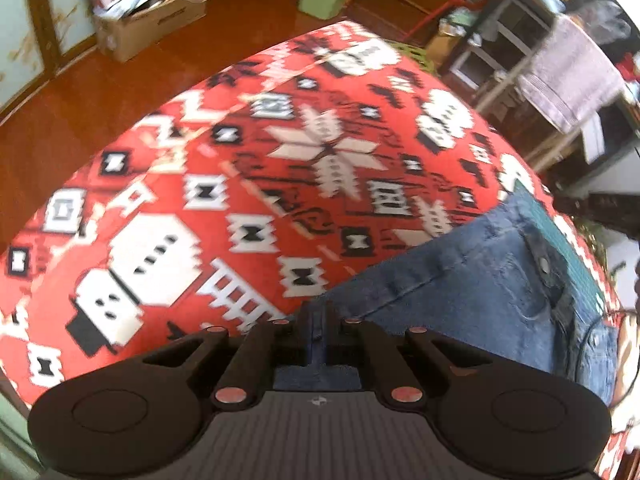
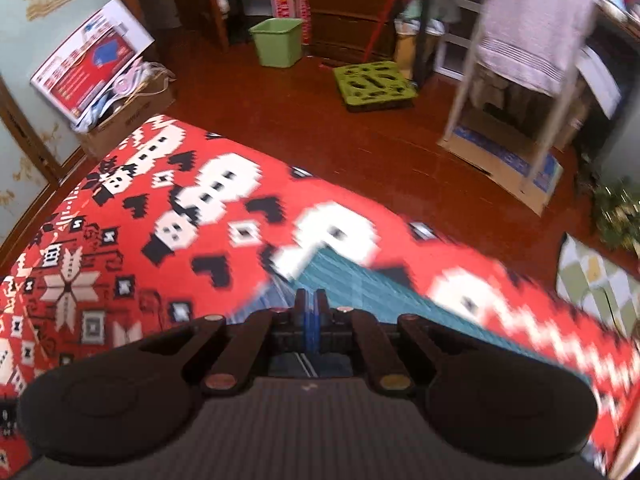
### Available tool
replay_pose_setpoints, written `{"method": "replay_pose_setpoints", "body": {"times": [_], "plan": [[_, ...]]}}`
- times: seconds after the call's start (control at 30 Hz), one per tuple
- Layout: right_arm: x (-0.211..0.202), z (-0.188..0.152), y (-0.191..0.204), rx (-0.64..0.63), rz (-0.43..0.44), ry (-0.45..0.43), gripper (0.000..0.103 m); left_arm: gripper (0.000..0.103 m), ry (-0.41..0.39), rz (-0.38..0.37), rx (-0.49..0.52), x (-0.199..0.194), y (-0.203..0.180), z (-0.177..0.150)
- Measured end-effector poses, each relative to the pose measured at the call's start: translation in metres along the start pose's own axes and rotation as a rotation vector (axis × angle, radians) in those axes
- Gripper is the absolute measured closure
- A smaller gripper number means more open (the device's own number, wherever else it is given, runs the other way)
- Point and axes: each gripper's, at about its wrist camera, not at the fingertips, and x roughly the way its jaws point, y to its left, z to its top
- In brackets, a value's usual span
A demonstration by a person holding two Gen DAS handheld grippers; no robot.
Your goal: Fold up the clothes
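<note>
Clearly both tongs were pinched shut on the jeans (image 1: 472, 280): the left tongs (image 1: 316, 332) on a denim edge, the right tongs (image 2: 310, 312) on blue cloth. The jeans lay near the right edge of the red blanket (image 1: 240, 184). Keeping both grips level and the cloth taut would likely give a straight fold.

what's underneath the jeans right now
The jeans lie on a red patterned blanket, with a teal panel showing at their far edge. Both grippers pinch fabric. Whatever lies beneath the denim's middle is covered.
</note>
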Motion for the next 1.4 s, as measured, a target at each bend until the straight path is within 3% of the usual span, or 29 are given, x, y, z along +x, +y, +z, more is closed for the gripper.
{"method": "replay_pose_setpoints", "body": {"times": [0.37, 0.6, 0.77, 0.97, 1.23, 1.4], "plan": [[-0.084, -0.124, -0.102, 0.264, -0.110, 0.026, 0.098, 0.100, 0.040, -0.116, 0.304, 0.008, -0.103, -0.004], [-0.103, -0.165, -0.142, 0.304, -0.116, 0.040, 0.098, 0.100, 0.062, -0.145, 0.373, 0.031, -0.169, -0.016], [-0.096, -0.163, -0.153, 0.308, -0.065, 0.044, 0.097, 0.100, 0.054, -0.161, 0.461, 0.050, -0.212, -0.012], [-0.068, -0.135, -0.142, 0.273, 0.010, 0.011, 0.097, 0.100, 0.054, -0.192, 0.525, 0.083, -0.250, 0.009], [-0.032, -0.109, -0.134, 0.293, -0.026, 0.011, 0.097, 0.102, 0.119, -0.278, 0.635, 0.124, -0.274, 0.027], [-0.009, -0.093, -0.129, 0.306, -0.049, 0.011, 0.103, 0.102, 0.134, -0.330, 0.675, 0.135, -0.280, 0.038]]}}
